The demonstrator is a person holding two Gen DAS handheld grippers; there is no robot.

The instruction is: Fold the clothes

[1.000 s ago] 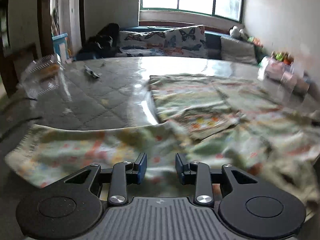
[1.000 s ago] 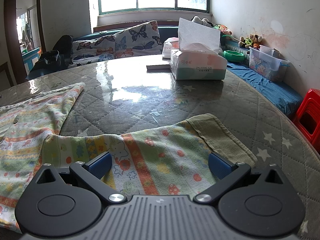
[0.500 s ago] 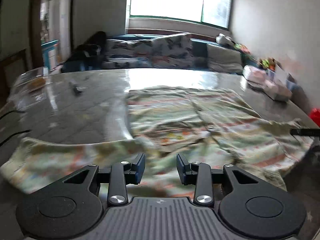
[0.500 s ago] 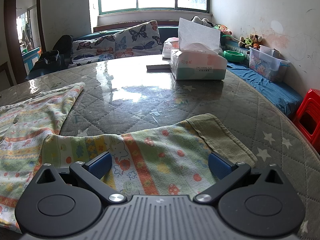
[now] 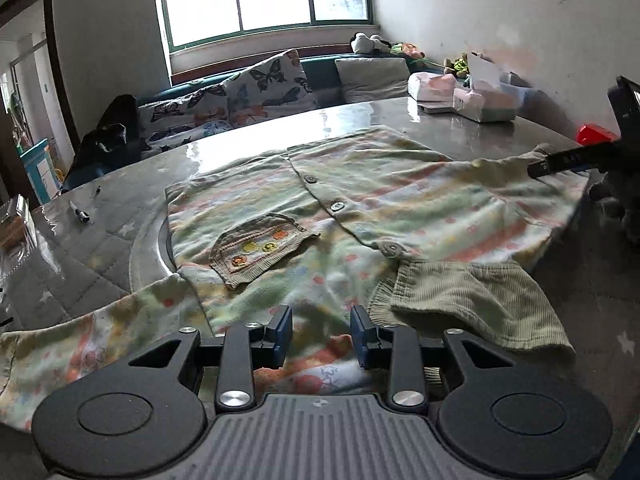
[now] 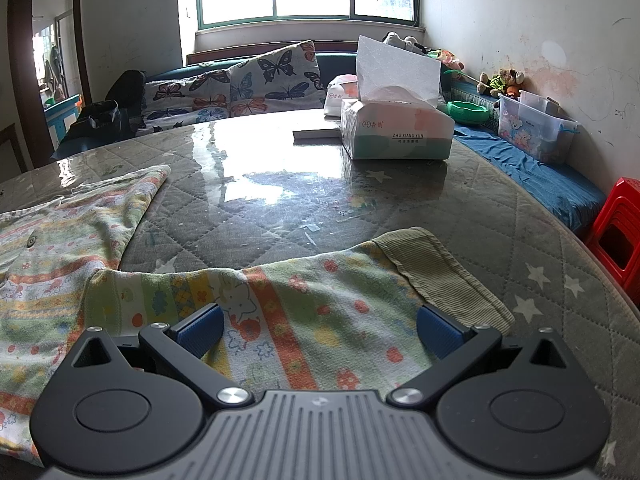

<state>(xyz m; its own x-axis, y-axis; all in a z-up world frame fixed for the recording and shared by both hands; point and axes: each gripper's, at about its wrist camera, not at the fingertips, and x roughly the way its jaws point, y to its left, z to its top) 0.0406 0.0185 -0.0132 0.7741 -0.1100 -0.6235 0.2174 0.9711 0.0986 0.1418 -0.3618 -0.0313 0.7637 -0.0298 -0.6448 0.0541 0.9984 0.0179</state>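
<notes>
A child's pastel printed cardigan (image 5: 400, 200) lies spread front-up on the quilted table (image 6: 280, 184), with buttons and a knitted pocket (image 5: 260, 248) showing. My left gripper (image 5: 320, 334) hovers low over its near hem, jaws partly apart, with cloth beneath the gap and no pad pressing on it. A ribbed green cuff (image 5: 472, 300) lies just to its right. My right gripper (image 6: 320, 330) stands wide open over the other sleeve (image 6: 304, 304), short of that sleeve's green cuff (image 6: 436, 272). One right finger (image 5: 560, 162) shows at the edge of the left wrist view.
A tissue box (image 6: 396, 132) and a flat white item stand at the table's far side. A small pen-like object (image 5: 80, 212) and a clear plastic container (image 5: 16, 232) sit at the left. A red stool (image 6: 616, 232) stands beyond the right table edge.
The left gripper has slid sideways and rolled, so the cardigan's front, pocket and near cuff now fill its view. The right gripper has not moved.
</notes>
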